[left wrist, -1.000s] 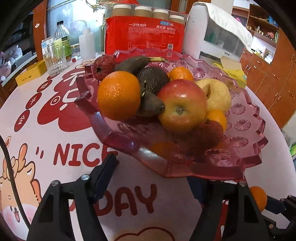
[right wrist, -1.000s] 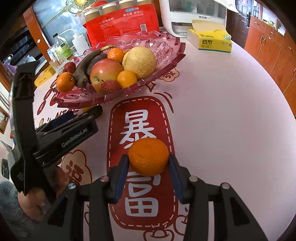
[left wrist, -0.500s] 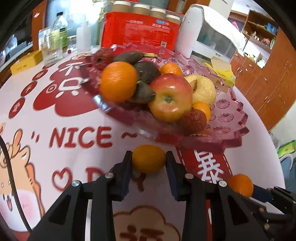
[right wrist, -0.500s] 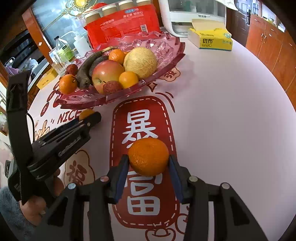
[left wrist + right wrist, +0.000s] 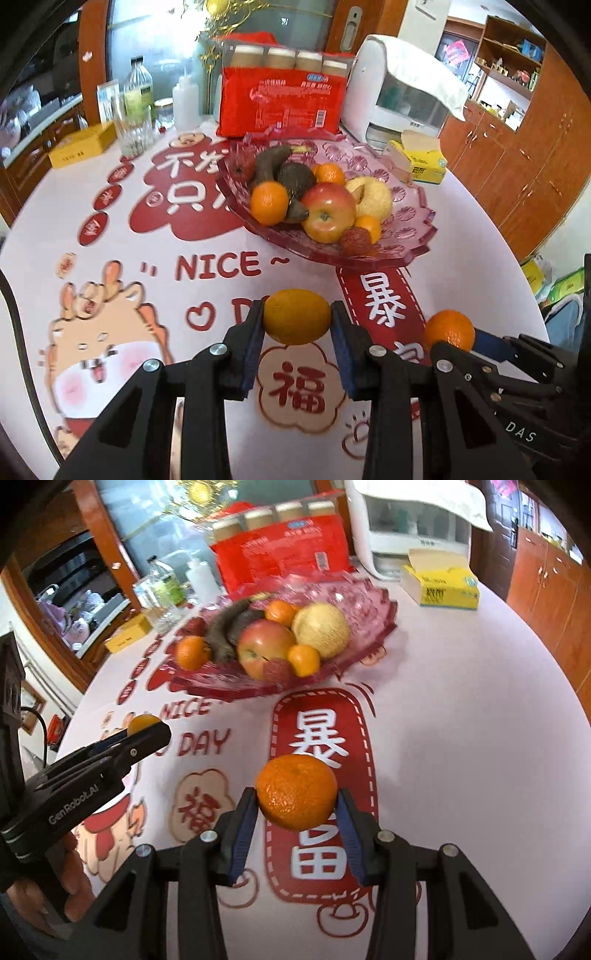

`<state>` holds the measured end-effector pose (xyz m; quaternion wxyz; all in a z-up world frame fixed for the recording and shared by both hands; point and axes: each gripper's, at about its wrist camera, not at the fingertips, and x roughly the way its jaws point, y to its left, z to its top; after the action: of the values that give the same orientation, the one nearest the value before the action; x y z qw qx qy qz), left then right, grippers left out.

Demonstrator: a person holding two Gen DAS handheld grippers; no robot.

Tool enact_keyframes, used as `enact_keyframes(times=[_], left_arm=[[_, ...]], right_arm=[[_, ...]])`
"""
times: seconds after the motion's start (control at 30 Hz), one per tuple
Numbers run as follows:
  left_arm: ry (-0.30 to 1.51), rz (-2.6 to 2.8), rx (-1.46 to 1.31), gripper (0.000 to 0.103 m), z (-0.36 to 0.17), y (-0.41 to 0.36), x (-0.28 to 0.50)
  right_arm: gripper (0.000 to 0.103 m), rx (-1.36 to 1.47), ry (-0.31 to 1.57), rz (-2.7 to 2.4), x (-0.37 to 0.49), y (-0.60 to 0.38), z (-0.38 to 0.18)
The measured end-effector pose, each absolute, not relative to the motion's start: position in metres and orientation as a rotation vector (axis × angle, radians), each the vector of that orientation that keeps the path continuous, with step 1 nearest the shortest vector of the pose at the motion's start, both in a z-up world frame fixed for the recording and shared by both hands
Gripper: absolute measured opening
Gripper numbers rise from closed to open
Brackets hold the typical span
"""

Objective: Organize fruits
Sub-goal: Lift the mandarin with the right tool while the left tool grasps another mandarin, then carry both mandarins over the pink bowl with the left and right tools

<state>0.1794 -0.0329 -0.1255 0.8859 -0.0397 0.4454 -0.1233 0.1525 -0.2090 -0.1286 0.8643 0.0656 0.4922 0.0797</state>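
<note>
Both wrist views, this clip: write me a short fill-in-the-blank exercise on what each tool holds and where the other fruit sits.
1. The left tool is shut on a smooth yellow-orange ____.
2. The right tool grips a dimpled ____.
3. The red apple lies in the pink glass ____.
4. The yellow tissue box stands on the table, on the ____ side of the tray in the right wrist view.

Missing words: fruit; orange; tray; right

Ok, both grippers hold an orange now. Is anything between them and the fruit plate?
Nothing visible. The left gripper and right gripper each hold an orange over bare tablecloth in front of the plate. Fruit fills the plate's near and left part; the far right is free.
</note>
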Motion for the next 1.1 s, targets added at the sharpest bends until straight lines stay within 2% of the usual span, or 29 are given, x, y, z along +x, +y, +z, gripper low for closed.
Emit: enact_keyframes(times=[0.37, 0.73, 0.9, 1.1], left_arm=[[0.866, -0.234, -0.018, 0.034, -0.013, -0.023, 0.165], [0.744, -0.225, 0.088, 0.034, 0.106, -0.022, 0.214], [0.735, -0.235, 0.127, 0.035, 0.121, -0.035, 0.251], [0.802, -0.268, 0.153, 0.035, 0.086, -0.059, 0.304]], right_arm=[[0.044, 0.069, 0.849, 0.244, 0.136, -0.199, -0.025], [0.044, -0.005, 0.699, 0.208, 0.182, -0.213, 0.086], [0.044, 0.012, 0.679, 0.182, 0.216, -0.224, 0.112], [0.044, 0.017, 0.710, 0.153, 0.260, -0.225, 0.100]])
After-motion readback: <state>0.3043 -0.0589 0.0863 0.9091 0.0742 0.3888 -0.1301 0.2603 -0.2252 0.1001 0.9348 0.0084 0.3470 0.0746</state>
